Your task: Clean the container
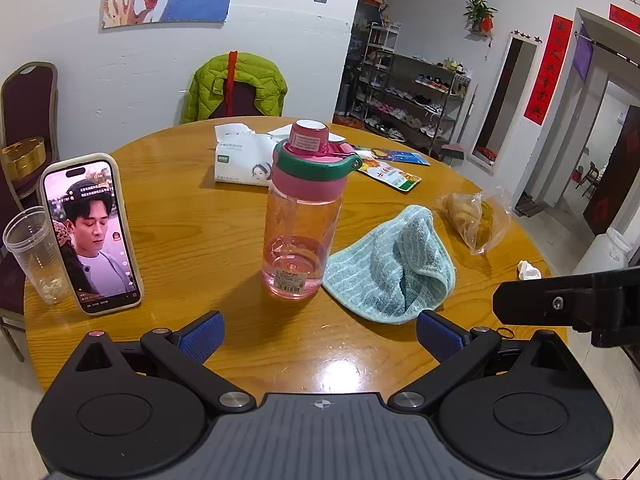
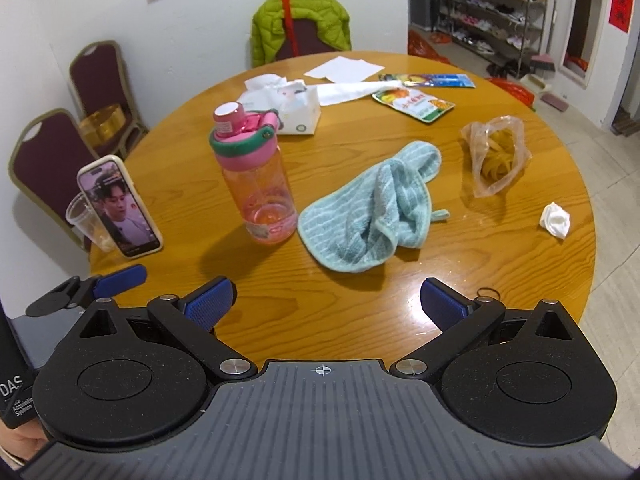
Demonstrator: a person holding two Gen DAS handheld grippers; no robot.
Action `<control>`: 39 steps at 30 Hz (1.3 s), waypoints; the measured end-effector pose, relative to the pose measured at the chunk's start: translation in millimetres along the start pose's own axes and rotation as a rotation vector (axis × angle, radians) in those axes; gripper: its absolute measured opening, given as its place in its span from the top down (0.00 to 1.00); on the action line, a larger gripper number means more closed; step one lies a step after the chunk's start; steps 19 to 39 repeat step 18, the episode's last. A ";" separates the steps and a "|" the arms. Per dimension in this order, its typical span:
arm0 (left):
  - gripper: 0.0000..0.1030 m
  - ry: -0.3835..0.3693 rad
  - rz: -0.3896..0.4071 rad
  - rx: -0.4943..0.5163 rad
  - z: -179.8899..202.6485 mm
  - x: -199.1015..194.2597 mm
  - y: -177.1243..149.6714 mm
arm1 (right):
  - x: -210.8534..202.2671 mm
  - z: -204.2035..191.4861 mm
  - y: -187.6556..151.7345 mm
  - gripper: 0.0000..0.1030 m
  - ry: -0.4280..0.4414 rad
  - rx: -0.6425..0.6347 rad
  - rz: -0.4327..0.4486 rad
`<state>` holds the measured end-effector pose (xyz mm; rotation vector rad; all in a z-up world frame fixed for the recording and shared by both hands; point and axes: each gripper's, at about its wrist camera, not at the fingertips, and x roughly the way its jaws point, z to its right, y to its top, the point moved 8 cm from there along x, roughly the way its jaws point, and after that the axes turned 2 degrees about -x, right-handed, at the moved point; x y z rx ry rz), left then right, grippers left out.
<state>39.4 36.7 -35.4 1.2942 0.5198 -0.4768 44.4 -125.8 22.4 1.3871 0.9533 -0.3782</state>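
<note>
Both the left gripper (image 1: pixel 318 334) and right gripper (image 2: pixel 326 302) hover spread and empty, the bottle (image 1: pixel 300 216) upright beside the cloth (image 1: pixel 394 264), handy for wiping.

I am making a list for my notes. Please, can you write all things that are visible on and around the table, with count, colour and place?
water bottle: 1, pink with green ring, upright at table centre-left
cloth: 1, light blue, crumpled to the right of the bottle, touching or nearly touching its base
phone: 1, screen lit, propped at left edge
plastic cup: 1, clear, behind phone
tissue pack: 1, white, far side
snack packets: 2, colourful, far right
plastic bag: 1, clear, yellow contents, right
crumpled tissue: 1, white, right edge
table: 1, round, wooden
green jacket: 1, on far chair
left gripper: fingers open, empty
right gripper: fingers open, empty
</note>
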 end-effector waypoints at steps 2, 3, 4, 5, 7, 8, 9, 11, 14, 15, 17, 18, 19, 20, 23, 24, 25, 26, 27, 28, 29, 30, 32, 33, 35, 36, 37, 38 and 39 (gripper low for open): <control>0.01 -0.001 -0.001 0.002 0.8 0.2 -0.1 | 0.1 1.3 -0.1 0.00 -0.008 -0.005 -0.002; 0.01 -0.001 -0.001 0.003 1.3 0.4 -0.1 | -0.1 1.8 -0.3 0.00 -0.013 -0.008 -0.001; 0.01 -0.001 -0.002 0.005 2.0 0.0 0.3 | -0.2 2.3 -0.4 0.00 -0.016 -0.010 -0.001; 0.01 -0.002 -0.002 0.007 3.3 -0.4 0.7 | -0.4 2.8 -0.5 0.00 -0.017 -0.011 -0.001; 0.01 -0.005 0.000 0.011 4.9 -0.1 0.3 | -0.2 3.3 -0.9 0.00 -0.019 -0.012 0.000; 0.01 -0.005 0.000 0.011 5.2 0.1 0.1 | -0.1 3.6 -1.0 0.00 -0.020 -0.012 0.000; 0.01 -0.006 -0.001 0.012 5.6 0.2 -0.1 | 0.0 3.8 -1.2 0.00 -0.021 -0.013 0.000; 0.01 -0.008 -0.002 0.012 6.3 0.8 -0.7 | 0.2 4.0 -1.7 0.00 -0.024 -0.014 0.000; 0.01 -0.010 -0.008 0.009 6.5 2.8 -2.0 | 0.6 5.3 -2.4 0.00 -0.026 -0.016 -0.001; 0.01 -0.011 -0.009 0.009 6.6 3.4 -2.3 | 0.9 5.8 -2.7 0.00 -0.027 -0.016 -0.002; 0.01 -0.016 -0.009 0.011 7.0 4.1 -2.6 | 1.5 6.6 -3.2 0.00 -0.029 -0.016 -0.003; 0.01 -0.019 -0.009 0.012 7.2 4.5 -2.7 | 1.8 7.1 -3.5 0.00 -0.029 -0.017 -0.004; 0.01 -0.019 -0.009 0.012 7.2 4.5 -2.7 | 1.8 7.1 -3.5 0.00 -0.029 -0.017 -0.004; 0.01 -0.019 -0.009 0.012 7.2 4.5 -2.7 | 1.8 7.1 -3.5 0.00 -0.029 -0.017 -0.004; 0.01 -0.019 -0.009 0.012 7.2 4.5 -2.7 | 1.8 7.1 -3.5 0.00 -0.029 -0.017 -0.004; 0.01 -0.019 -0.009 0.012 7.2 4.5 -2.7 | 1.8 7.1 -3.5 0.00 -0.029 -0.017 -0.004; 0.01 -0.019 -0.009 0.012 7.2 4.5 -2.7 | 1.8 7.1 -3.5 0.00 -0.029 -0.017 -0.004; 0.01 -0.019 -0.009 0.012 7.2 4.5 -2.7 | 1.8 7.1 -3.5 0.00 -0.029 -0.017 -0.004; 0.01 -0.019 -0.009 0.012 7.2 4.5 -2.7 | 1.8 7.1 -3.5 0.00 -0.029 -0.017 -0.004; 0.01 -0.019 -0.009 0.012 7.2 4.5 -2.7 | 1.8 7.1 -3.5 0.00 -0.029 -0.017 -0.004; 0.01 -0.019 -0.009 0.012 7.2 4.5 -2.7 | 1.8 7.1 -3.5 0.00 -0.029 -0.017 -0.004; 0.01 -0.019 -0.009 0.012 7.2 4.5 -2.7 | 1.8 7.1 -3.5 0.00 -0.029 -0.017 -0.004; 0.01 -0.019 -0.009 0.012 7.2 4.5 -2.7 | 1.8 7.1 -3.5 0.00 -0.029 -0.017 -0.004; 0.01 -0.019 -0.009 0.012 7.2 4.5 -2.7 | 1.8 7.1 -3.5 0.00 -0.029 -0.017 -0.004; 0.01 -0.019 -0.009 0.012 7.2 4.5 -2.7 | 1.8 7.1 -3.5 0.00 -0.029 -0.017 -0.004; 0.01 -0.019 -0.009 0.012 7.2 4.5 -2.7 | 1.8 7.1 -3.5 0.00 -0.029 -0.017 -0.004; 0.01 -0.019 -0.009 0.012 7.2 4.5 -2.7 | 1.8 7.1 -3.5 0.00 -0.029 -0.017 -0.004; 0.01 -0.019 -0.009 0.012 7.2 4.5 -2.7 | 1.8 7.1 -3.5 0.00 -0.029 -0.017 -0.004; 0.01 -0.019 -0.009 0.012 7.2 4.5 -2.7 | 1.8 7.1 -3.5 0.00 -0.029 -0.017 -0.004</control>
